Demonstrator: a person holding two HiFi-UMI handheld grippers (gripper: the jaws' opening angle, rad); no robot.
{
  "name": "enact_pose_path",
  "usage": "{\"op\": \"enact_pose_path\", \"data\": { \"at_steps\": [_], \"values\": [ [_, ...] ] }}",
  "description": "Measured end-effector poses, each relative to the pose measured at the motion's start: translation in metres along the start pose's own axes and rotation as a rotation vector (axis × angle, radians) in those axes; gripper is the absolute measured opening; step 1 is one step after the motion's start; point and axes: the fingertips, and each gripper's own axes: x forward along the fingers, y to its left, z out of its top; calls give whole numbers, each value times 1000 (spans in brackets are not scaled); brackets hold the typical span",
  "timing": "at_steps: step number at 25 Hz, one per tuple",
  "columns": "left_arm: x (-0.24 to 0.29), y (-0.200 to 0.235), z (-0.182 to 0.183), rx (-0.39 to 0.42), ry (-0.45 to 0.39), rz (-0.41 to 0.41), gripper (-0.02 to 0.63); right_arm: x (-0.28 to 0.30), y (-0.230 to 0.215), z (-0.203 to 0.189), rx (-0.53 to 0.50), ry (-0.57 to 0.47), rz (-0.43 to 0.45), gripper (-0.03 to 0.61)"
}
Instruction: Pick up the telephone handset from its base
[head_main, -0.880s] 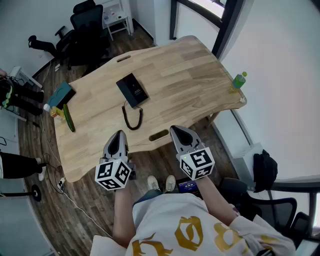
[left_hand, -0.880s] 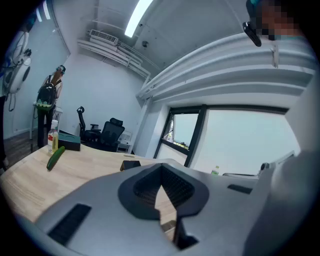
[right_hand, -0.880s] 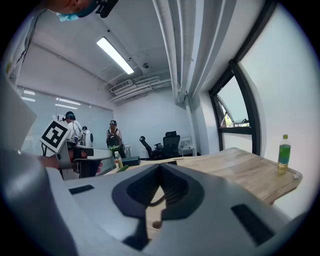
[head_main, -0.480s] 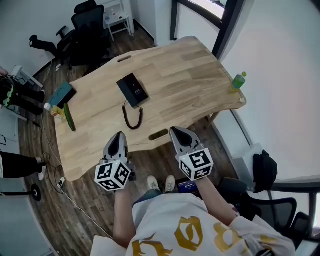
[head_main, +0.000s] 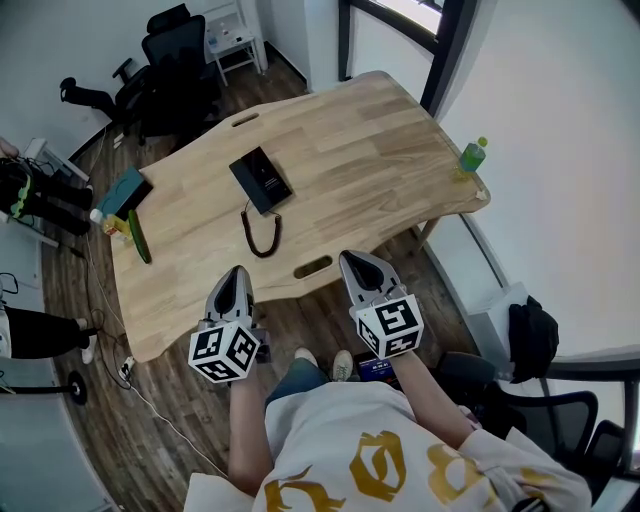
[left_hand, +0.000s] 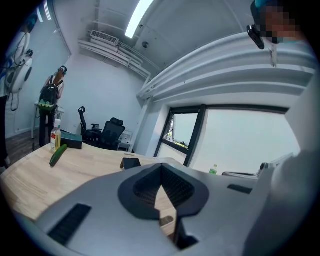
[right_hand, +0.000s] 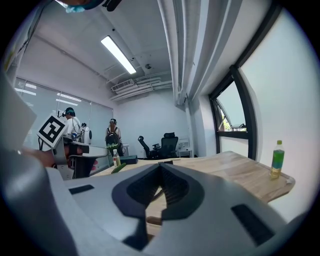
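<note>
Head view: one phone (head_main: 261, 180) lies mid-table (head_main: 380, 150), its cord (head_main: 260, 232) curling toward me, and one bottle (head_main: 472, 157) stands at the right corner. My two grippers, left (head_main: 237, 272) and right (head_main: 353, 260), hover nearly level at the near edge. Left gripper view: jaws together, empty. Right gripper view: likewise.

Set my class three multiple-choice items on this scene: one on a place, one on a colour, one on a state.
1. Where is the green bottle? A on the floor; B at the table's right corner; C on a chair.
2. The telephone is: A white; B red; C black.
3. The left gripper's jaws are: A shut, empty; B wide open; C shut on a cord.
Answers: B, it stands by that corner's edge; C, its body is black; A, they meet with nothing between.
</note>
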Motion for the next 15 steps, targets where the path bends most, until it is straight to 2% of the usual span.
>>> {"op": "enact_pose_path", "data": {
  "at_steps": [8,15],
  "values": [
    [23,-1,-1,-7,-2,-13,5,9,-22,-3,16,6,-24,5],
    [75,29,1,-37,21,-14,5,60,-40,-7,28,42,-36,5]
  ]
}}
